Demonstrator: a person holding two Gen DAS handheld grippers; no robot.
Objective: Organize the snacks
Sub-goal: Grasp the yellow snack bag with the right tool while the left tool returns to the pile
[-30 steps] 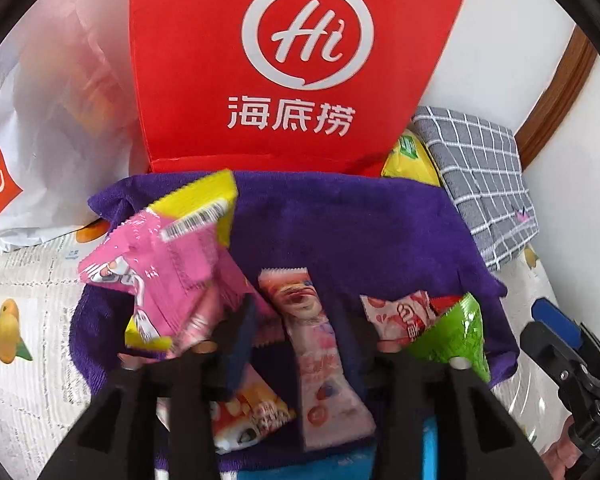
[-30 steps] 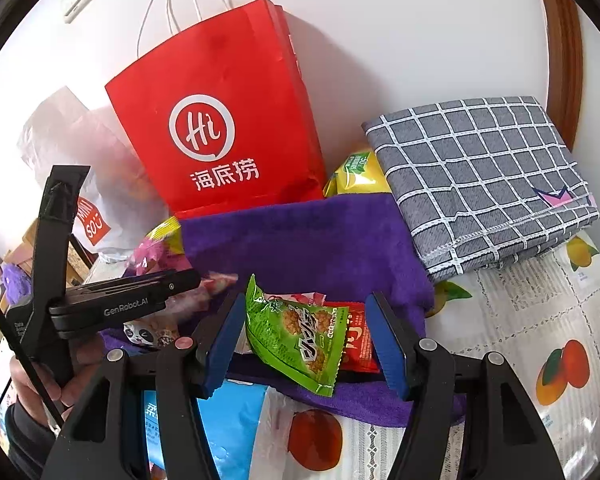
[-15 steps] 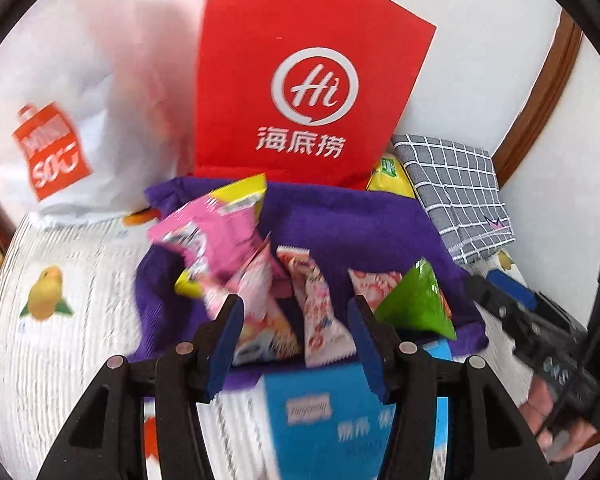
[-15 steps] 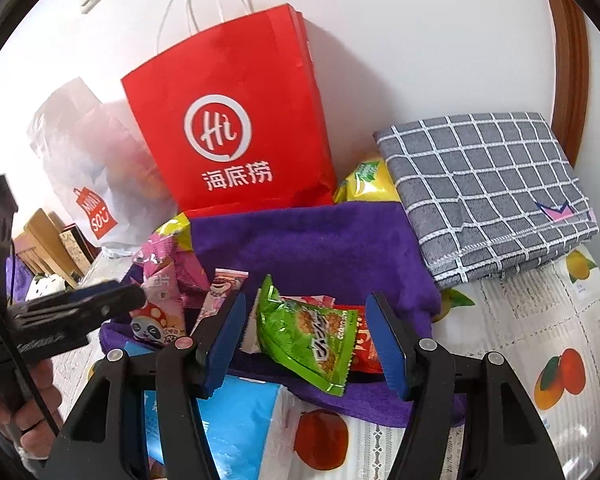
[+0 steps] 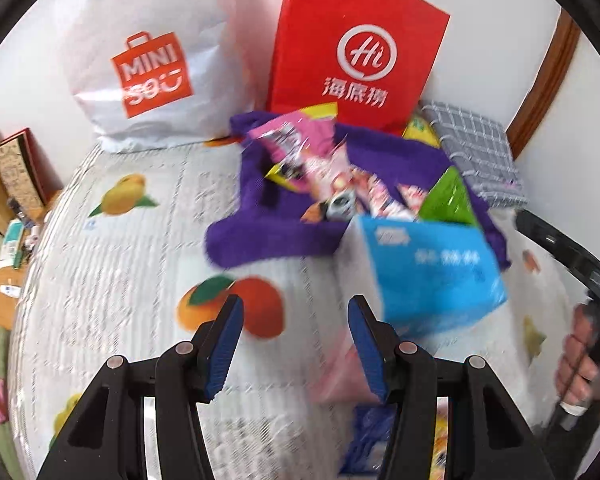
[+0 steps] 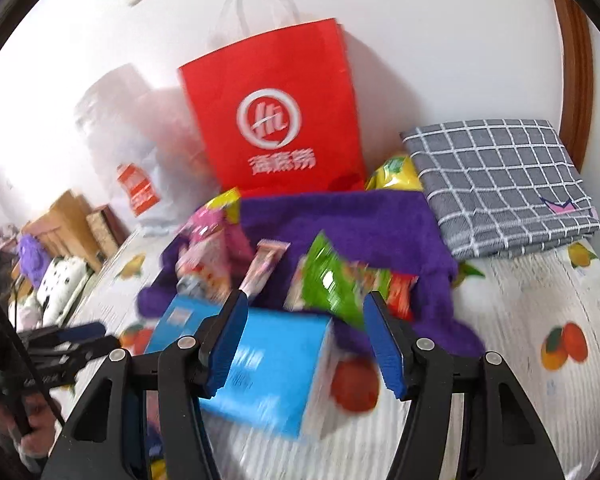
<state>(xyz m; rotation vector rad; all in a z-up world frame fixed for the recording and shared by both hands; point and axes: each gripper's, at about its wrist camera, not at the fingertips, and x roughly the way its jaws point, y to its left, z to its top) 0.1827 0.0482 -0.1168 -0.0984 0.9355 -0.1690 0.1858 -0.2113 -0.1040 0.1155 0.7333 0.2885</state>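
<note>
Both grippers drawn back from the snack pile, empty

On the fruit-printed tablecloth [image 5: 132, 264] the crumpled purple fleece cloth [image 5: 268, 236] holds the foil snack packets [image 5: 312, 160], the green packet [image 6: 332, 284] among them, untouched. Compared with a second ago, both views are widened: the left gripper [image 5: 294, 344] is pulled back off the pink packets and now hangs over bare tablecloth, jaws apart, nothing between them. The right gripper [image 6: 306, 344] is likewise retreated, jaws parted and empty, the blue-and-white tissue box [image 6: 268, 376] lying below. No packet is lifted; sorting into the red paper bag [image 5: 352, 40] is judged not yet begun.
</note>
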